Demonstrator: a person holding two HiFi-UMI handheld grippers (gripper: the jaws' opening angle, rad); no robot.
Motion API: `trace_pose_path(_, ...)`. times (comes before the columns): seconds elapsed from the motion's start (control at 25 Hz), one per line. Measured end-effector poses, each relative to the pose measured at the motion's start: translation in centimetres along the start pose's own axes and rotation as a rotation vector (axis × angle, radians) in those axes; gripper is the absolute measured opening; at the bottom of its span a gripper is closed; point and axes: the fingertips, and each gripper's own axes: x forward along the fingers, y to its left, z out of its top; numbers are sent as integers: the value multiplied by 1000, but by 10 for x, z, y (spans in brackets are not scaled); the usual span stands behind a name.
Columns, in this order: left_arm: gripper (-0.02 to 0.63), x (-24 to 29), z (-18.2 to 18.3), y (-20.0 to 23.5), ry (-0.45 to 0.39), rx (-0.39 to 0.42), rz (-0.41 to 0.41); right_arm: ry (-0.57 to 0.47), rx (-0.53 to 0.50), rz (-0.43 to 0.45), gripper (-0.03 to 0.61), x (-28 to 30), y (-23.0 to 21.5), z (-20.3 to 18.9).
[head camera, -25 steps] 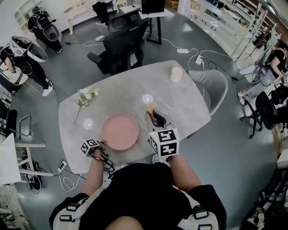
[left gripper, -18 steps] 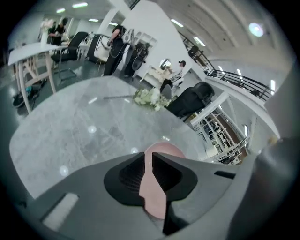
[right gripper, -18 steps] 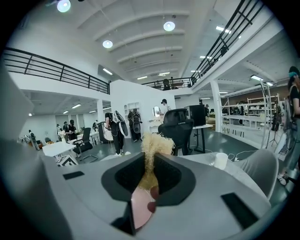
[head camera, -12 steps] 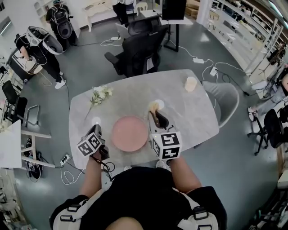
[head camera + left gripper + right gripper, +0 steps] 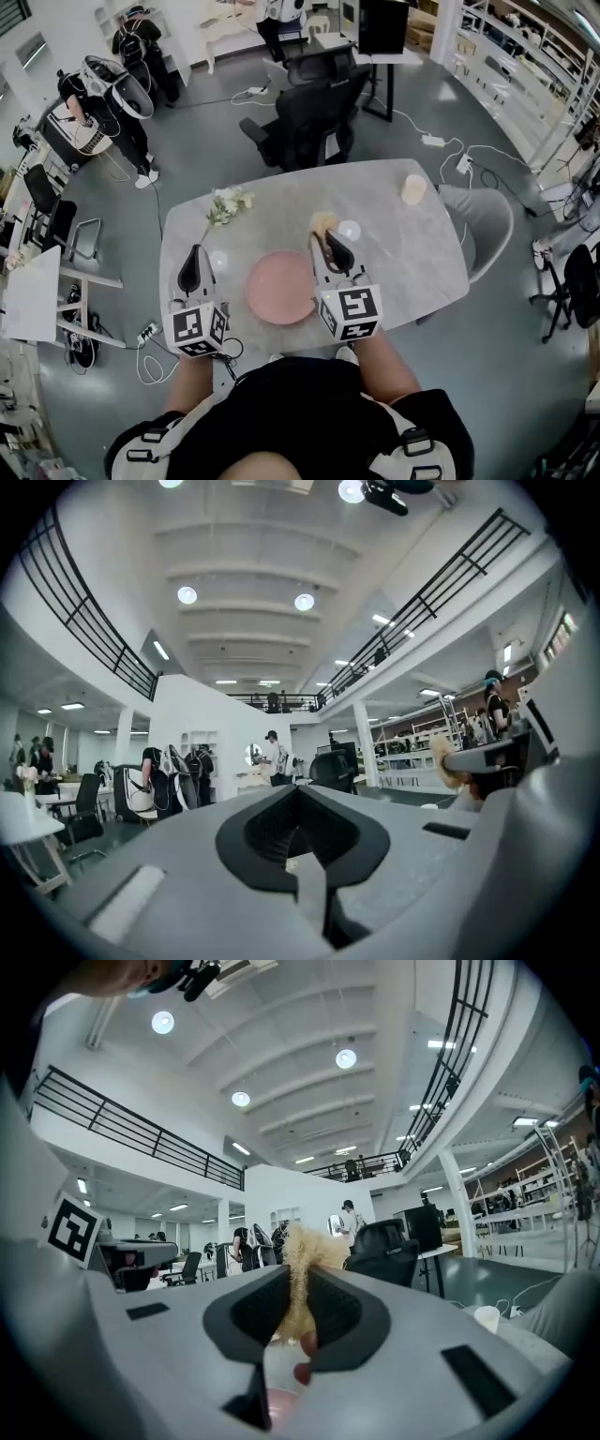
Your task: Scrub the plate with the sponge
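Observation:
A round pink plate [image 5: 281,286] lies on the grey marble table [image 5: 403,267] near its front edge, between my two grippers. My right gripper [image 5: 323,236] is just right of the plate, shut on a yellowish sponge [image 5: 322,223] that sticks out past its tips. The right gripper view shows the sponge [image 5: 298,1265] pinched between the black jaws. My left gripper [image 5: 192,265] is held left of the plate and points away from me. In the left gripper view its jaws [image 5: 298,832] meet with nothing between them.
White flowers [image 5: 228,202] lie at the table's far left and a cream cup [image 5: 412,188] stands at its far right. Small white discs [image 5: 349,230] [image 5: 217,261] sit on the table. A black office chair [image 5: 314,122] and a grey chair [image 5: 487,225] flank it.
My left gripper has come up from the table's front edge and now points forward, left of the plate. The right gripper still holds the sponge in much the same place.

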Motion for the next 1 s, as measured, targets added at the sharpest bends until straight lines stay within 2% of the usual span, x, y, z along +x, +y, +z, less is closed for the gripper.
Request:
trace_pose_path(0.2, 6, 1, -21, -23, 85, -96, -47, -31, -64, 42, 57, 4, 13, 6)
trace_pose_path(0.32, 6, 1, -20, -24, 88, -134, -46, -35, -53, 56, 57, 6, 14, 7)
trace_pose_path(0.44, 6, -2, -14, -22, 66, -141, -36, -34, -48, 61, 57, 7, 13, 8)
trace_pose_path(0.84, 6, -15, -26, -18, 116, -129, 1, -31, -27, 71, 57, 4, 17, 2)
trace_pose_path(1.0, 6, -19, -28, -18, 126, -161, 0, -26, -23, 83, 57, 4, 20, -2)
